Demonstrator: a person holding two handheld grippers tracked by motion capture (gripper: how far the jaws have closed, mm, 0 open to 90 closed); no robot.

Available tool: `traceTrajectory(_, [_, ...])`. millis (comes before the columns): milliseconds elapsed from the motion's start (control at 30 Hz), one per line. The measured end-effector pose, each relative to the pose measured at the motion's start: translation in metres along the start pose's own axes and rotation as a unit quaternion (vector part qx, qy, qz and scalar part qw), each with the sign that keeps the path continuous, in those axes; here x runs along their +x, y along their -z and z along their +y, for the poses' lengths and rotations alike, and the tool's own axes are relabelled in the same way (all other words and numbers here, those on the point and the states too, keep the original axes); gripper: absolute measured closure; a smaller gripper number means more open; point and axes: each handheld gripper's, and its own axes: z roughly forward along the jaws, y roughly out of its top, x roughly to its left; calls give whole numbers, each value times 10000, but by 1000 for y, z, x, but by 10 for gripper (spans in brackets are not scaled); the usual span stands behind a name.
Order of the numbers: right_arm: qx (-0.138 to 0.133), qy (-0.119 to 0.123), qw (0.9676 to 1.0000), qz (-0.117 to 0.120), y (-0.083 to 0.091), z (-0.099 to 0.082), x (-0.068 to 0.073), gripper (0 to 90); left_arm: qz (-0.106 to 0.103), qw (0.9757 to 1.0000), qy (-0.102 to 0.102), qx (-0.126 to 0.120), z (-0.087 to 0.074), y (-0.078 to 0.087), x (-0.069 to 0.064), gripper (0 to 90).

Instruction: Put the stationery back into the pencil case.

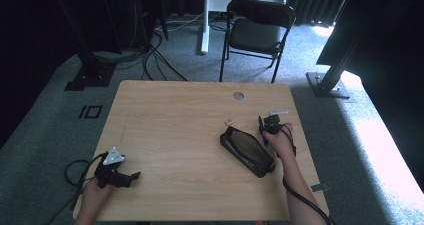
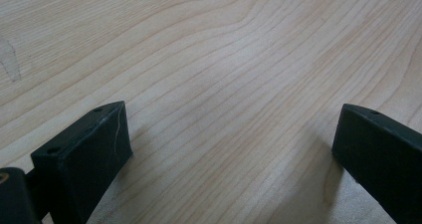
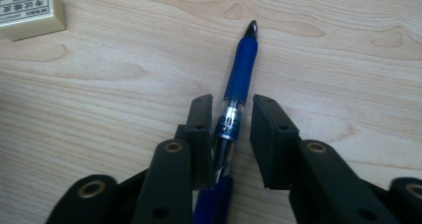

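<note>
A blue pen lies on the wooden table, its dark tip pointing away from my right gripper. The barrel runs between the two jaws: the left pad touches it, while a thin strip of wood shows between it and the right pad. In the high view the right gripper sits near the table's right edge, beside a black pencil case. My left gripper rests open over bare wood at the front left corner, with nothing between its jaws.
A cream eraser lies left of the pen, just beyond the pencil case. A round cable hole sits near the far edge. A black folding chair stands behind the table.
</note>
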Motion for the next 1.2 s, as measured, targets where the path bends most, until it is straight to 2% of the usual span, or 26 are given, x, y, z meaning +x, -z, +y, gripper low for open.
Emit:
traceTrajectory(167, [11,-31,10000,15,0,0,0,788,0,10000,-1,0,0,0,0,22])
traceTrajectory(367, [3,-138,9999,56,1,0,-1,793,0,10000,0,0,0,0,0,22])
traceTrajectory(400, [36,-234,9997,69,2,-1,-3,794,1,10000,0,0,0,0,0,22])
traceTrajectory(500, [30,-249,9996,92,5,-1,-7,793,0,10000,1,0,0,0,0,22])
traceTrajectory(767, [18,-287,9994,174,21,0,-15,793,0,10000,0,0,0,0,0,22])
traceTrajectory(967, [-108,-289,9992,242,34,1,-19,793,0,10000,0,0,0,0,0,22])
traceTrajectory(1200, [-150,-219,9991,345,44,1,-18,794,0,10000,-1,0,0,0,0,22])
